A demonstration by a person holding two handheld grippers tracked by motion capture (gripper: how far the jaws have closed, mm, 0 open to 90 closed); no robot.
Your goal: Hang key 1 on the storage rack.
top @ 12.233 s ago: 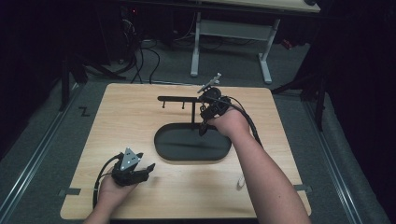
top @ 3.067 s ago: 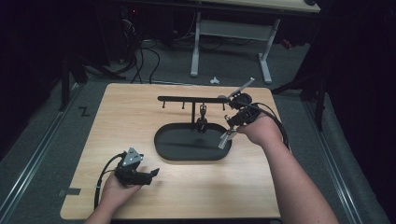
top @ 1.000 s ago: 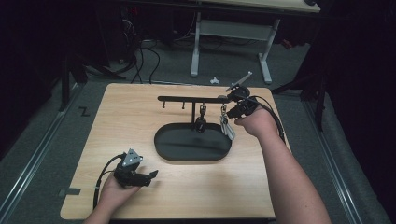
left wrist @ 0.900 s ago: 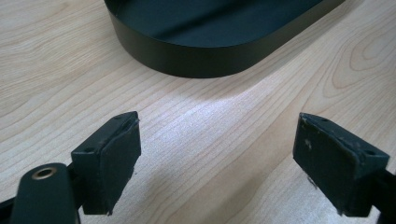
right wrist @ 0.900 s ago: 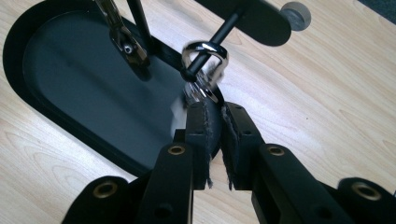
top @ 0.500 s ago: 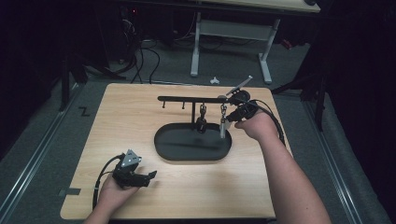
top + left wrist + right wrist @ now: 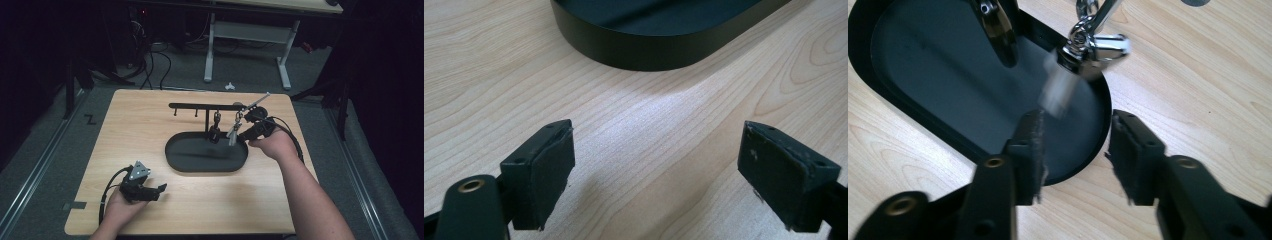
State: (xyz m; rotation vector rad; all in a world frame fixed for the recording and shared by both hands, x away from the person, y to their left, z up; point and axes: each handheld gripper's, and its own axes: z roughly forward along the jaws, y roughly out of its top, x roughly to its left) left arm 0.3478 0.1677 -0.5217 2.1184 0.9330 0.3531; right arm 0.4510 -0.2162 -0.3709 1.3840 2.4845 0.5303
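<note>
Keychain (image 7: 1083,50) hanging from rack hook (image 7: 239,111) over black tray (image 7: 923,70), swinging just beyond your right gripper (image 7: 1075,150). Jaws parted, holding nothing. Risking knocking it off hook.

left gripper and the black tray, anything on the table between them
No. In the left gripper view, bare wood runs from the open left gripper to the tray wall. The high view agrees.

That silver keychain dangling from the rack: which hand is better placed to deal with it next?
The right. Its tool sits open right by the silver keychain over the tray; the left tool rests open near the table's front edge.
</note>
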